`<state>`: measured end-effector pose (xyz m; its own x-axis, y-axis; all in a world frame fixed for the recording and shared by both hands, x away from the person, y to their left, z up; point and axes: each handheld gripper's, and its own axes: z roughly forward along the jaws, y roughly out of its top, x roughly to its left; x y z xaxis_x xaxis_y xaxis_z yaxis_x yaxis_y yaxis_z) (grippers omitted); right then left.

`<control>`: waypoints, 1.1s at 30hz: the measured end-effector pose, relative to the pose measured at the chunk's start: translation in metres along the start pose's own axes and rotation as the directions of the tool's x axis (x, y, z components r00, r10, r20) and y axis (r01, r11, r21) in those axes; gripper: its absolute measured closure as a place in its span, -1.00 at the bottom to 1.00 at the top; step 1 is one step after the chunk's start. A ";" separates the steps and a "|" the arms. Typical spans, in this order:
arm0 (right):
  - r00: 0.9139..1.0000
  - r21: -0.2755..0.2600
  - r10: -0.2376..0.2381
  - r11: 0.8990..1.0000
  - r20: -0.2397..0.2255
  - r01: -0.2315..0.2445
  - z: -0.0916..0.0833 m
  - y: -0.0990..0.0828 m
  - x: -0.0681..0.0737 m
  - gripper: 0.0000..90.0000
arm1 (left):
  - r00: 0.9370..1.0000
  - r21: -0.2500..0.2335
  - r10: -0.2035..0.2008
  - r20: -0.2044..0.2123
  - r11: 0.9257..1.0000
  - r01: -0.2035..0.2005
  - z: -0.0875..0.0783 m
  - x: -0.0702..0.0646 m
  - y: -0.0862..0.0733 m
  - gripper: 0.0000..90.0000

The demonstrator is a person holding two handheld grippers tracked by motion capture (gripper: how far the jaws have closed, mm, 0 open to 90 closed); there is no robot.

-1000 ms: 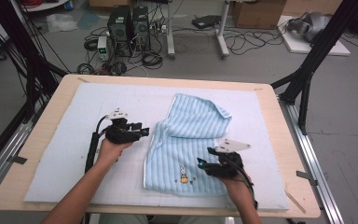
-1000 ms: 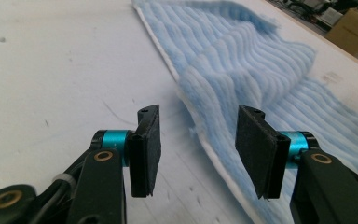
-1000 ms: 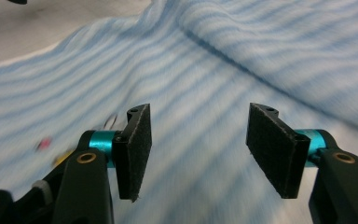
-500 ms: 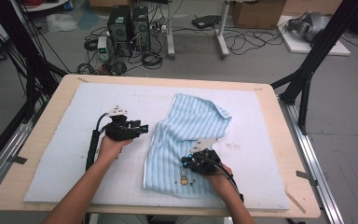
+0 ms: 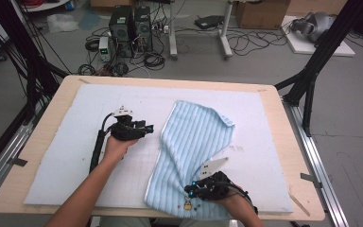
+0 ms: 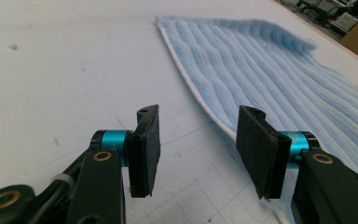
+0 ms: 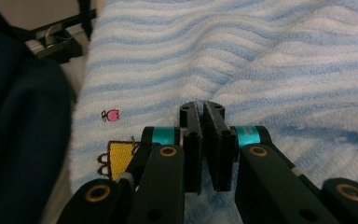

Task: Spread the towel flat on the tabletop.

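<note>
Right gripper (image 7: 201, 109) fingers pinch the towel's (image 5: 194, 142) near edge; left gripper (image 6: 198, 140) fingers open, empty

A wooden surface (image 5: 38, 142) with rounded corners carries a pale blue-white foam mat (image 5: 75, 142) that covers nearly all of it, leaving a bare wood border on every side. Directly on the mat lies a blue-and-white striped towel (image 5: 194, 137), spread from the middle toward the near edge, its far right corner folded over and its near end rumpled. Near that end the towel bears a small yellow embroidered figure (image 7: 116, 156) and a tiny pink flower (image 7: 112, 115). The mat shows faint scuffs and marks.
</note>
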<state>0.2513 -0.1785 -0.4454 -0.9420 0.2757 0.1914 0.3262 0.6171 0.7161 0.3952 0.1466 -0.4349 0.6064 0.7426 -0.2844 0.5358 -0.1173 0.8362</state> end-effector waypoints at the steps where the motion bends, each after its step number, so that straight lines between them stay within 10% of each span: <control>1: 1.000 0.000 -0.006 1.000 -0.002 0.006 -0.001 -0.001 0.002 0.87 | 1.000 0.008 -0.002 0.000 1.000 0.002 0.002 0.000 -0.001 0.11; 10: 0.991 -0.142 0.087 0.987 0.100 -0.072 -0.024 -0.004 -0.009 0.35 | 1.000 0.031 -0.002 0.005 1.000 0.002 0.019 -0.005 0.003 0.09; 16: 0.953 -0.264 0.200 0.955 0.228 -0.137 -0.046 -0.013 -0.022 0.19 | 1.000 0.053 -0.011 0.011 0.999 0.010 0.042 -0.011 0.014 0.02; 23: 0.918 -0.304 0.263 0.937 0.297 -0.170 -0.056 -0.021 -0.028 0.16 | 0.996 0.153 0.089 -0.024 0.985 -0.084 0.084 -0.024 0.027 0.01; 28: 0.915 -0.291 0.255 0.943 0.314 -0.163 -0.056 -0.024 -0.027 0.16 | 0.976 0.179 0.210 -0.057 0.964 -0.196 0.095 -0.030 0.028 0.55; 33: 0.911 -0.290 0.260 0.942 0.319 -0.167 -0.057 -0.027 -0.027 0.16 | 0.980 0.181 0.171 -0.097 0.972 -0.152 0.086 -0.020 0.029 0.91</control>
<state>0.2632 -0.2447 -0.4311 -0.7485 0.6468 0.1465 0.4420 0.3219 0.8373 0.4491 0.0720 -0.4451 0.6297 0.7716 -0.0902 0.5347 -0.3462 0.7709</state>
